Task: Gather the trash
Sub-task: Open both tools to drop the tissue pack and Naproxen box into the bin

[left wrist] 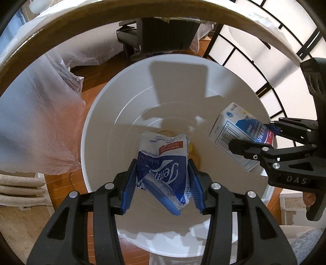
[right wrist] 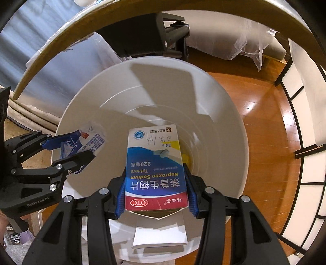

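A white round trash bin stands open below both grippers; it also fills the right wrist view. My left gripper is shut on a blue and white tissue packet and holds it over the bin's mouth. My right gripper is shut on a blue and white medicine box and holds it over the bin. The medicine box and right gripper show at the right of the left wrist view. The tissue packet and left gripper show at the left of the right wrist view. Something yellow lies at the bin's bottom.
A table edge arcs overhead. The bin stands on a wooden floor. Plastic-covered furniture is at the left, a black chair base beyond the bin, and a black-framed white screen at the right.
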`<state>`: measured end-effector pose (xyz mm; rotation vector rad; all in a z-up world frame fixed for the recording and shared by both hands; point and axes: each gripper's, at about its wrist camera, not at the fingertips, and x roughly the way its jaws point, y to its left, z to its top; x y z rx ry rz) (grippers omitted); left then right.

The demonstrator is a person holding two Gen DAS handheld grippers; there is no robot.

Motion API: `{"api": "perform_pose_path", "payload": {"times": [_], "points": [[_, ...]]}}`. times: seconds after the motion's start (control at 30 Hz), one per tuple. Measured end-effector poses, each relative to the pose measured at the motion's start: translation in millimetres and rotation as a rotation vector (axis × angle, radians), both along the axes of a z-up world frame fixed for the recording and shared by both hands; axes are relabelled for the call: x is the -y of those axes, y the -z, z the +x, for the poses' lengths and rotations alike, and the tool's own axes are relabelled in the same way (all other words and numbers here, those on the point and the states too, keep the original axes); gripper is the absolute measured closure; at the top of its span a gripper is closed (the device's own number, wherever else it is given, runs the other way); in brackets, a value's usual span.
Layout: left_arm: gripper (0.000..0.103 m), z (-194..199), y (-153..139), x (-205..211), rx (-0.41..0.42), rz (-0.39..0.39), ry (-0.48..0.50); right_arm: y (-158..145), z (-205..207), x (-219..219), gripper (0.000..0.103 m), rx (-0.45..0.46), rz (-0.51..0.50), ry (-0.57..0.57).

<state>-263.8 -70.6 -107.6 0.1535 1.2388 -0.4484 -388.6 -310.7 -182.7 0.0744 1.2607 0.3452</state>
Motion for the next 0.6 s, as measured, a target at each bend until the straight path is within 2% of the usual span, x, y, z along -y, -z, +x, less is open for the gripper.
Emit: {"api": "perform_pose_path", "payload": {"times": [0.57, 0.6], "points": [[0.054, 3.8, 3.2, 6.3, -0.013, 0.015, 0.028, 2.3, 2.8, -0.4, 0.056, -0.018, -0.008, -0.005], [0.052, 3.9, 2.5, 6.4, -0.015, 0.003, 0.030, 2.0, 2.9, -0.1, 0.056, -0.017, -0.010, -0.002]]}}
